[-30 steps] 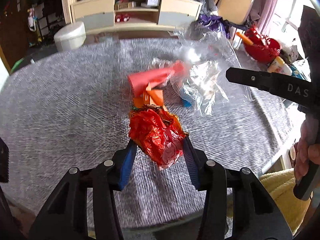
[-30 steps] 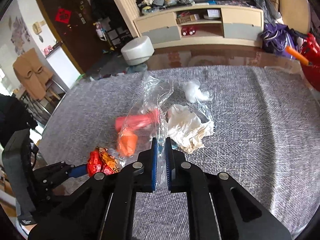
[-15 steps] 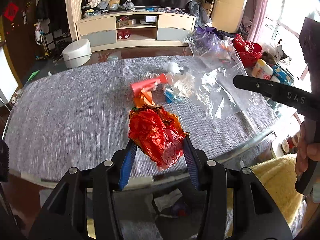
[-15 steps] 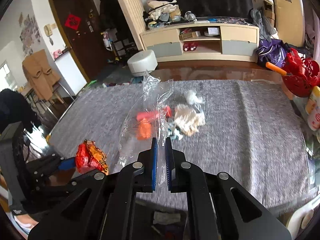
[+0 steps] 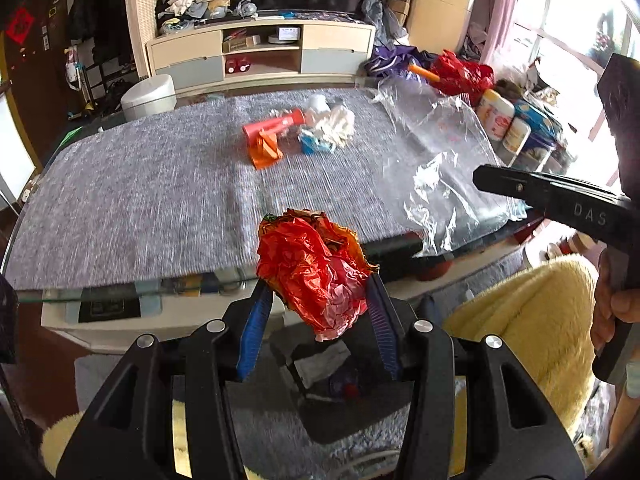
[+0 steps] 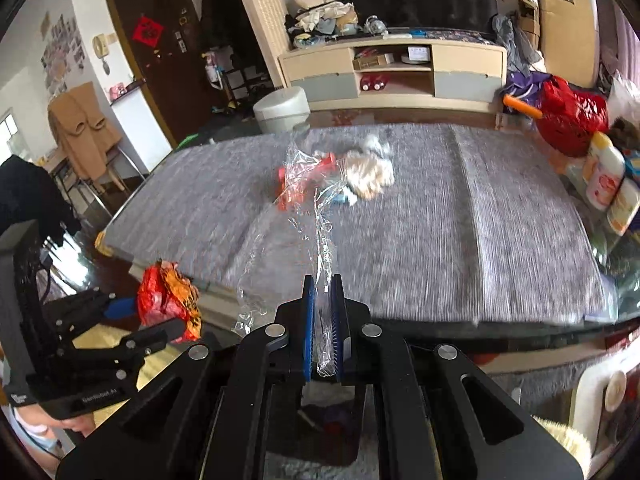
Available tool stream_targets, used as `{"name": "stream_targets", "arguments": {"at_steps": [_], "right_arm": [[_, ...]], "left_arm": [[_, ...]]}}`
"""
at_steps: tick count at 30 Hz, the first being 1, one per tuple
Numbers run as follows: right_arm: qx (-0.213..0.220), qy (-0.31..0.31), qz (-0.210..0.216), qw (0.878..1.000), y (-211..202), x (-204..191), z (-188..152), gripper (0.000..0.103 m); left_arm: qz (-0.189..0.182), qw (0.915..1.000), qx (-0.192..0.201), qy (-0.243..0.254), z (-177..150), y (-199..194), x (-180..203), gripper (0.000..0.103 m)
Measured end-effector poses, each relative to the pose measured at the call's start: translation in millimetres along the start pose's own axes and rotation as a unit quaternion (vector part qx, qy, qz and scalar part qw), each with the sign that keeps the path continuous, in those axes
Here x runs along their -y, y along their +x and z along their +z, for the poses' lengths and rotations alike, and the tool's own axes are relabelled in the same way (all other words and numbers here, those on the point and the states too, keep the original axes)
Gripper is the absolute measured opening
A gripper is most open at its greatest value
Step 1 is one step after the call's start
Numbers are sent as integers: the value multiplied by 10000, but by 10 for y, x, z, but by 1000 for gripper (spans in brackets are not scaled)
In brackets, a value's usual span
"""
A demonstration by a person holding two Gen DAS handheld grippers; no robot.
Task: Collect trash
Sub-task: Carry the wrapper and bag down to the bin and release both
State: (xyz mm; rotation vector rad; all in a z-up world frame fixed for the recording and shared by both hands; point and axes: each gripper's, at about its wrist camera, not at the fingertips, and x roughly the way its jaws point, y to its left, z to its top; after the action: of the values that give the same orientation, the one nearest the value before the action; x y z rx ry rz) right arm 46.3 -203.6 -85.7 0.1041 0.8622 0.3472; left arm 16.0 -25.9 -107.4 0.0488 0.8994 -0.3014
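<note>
Both wrist views look steeply down past the table edge, apparently sharing its litter.

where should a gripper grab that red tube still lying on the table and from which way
Judging from the left wrist view, grip the red tube across its mid-length, coming down from above with the fingers straddling its long axis. It lies flat on the grey table mat. An orange wrapper crowds its left end and white tissue its right, so the middle looks clearest.
</note>
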Motion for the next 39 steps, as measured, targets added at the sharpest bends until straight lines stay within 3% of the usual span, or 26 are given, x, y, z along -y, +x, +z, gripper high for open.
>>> {"name": "stream_targets", "arguments": {"at_steps": [6,13,23,31,39], "right_arm": [[-202,4,-31,9998,-10,-64,-422,9],[-621,37,-73,9980,166,-137,-807,9],[-1516,188,-213,9880,731,-112,-1230,9],[-2102,482,-166,9763,1192,-47,-1359,9],[-2312,774,19,9698,1413,-8,-1326,12]], "left_arm": [[-33,9999,-95,-6,-320,-13,18,46],[-158,9984,-507,-169,-740,240,-15,46],[-361,9923,-1154,-251,-1059,690,12,46],[-332,9836,-1738,-336,-1169,1117,3,46],[-454,9761,-2089,-386,-1195,1415,1,47]]}}
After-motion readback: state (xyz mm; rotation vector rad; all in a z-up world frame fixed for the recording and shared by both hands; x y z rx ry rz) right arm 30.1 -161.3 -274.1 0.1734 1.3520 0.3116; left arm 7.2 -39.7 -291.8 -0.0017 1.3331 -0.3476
